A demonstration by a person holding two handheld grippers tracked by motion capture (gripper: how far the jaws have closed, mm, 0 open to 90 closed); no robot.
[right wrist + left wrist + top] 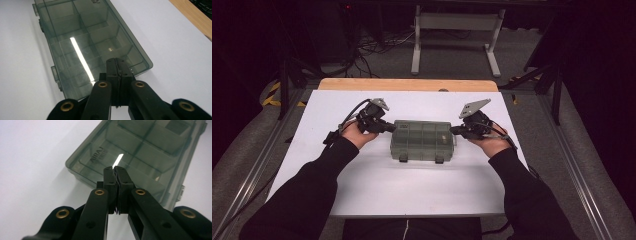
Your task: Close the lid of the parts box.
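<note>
meanwhile, closed left claw (388,127) and right claw (455,131) are pressing a divided box (422,140); uneven pushing risks it skidding across the worktop (377,190).

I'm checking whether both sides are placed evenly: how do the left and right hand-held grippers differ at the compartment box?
The left hand-held gripper is at the compartment box's left end, the right hand-held gripper at its right end. The left's grey plate lies flatter; the right's tilts up more steeply. Both have shut jaws, empty, pointing inward at the closed box.

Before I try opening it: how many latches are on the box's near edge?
2, both on the organizer box: left latch and right latch on its edge toward the person.
</note>
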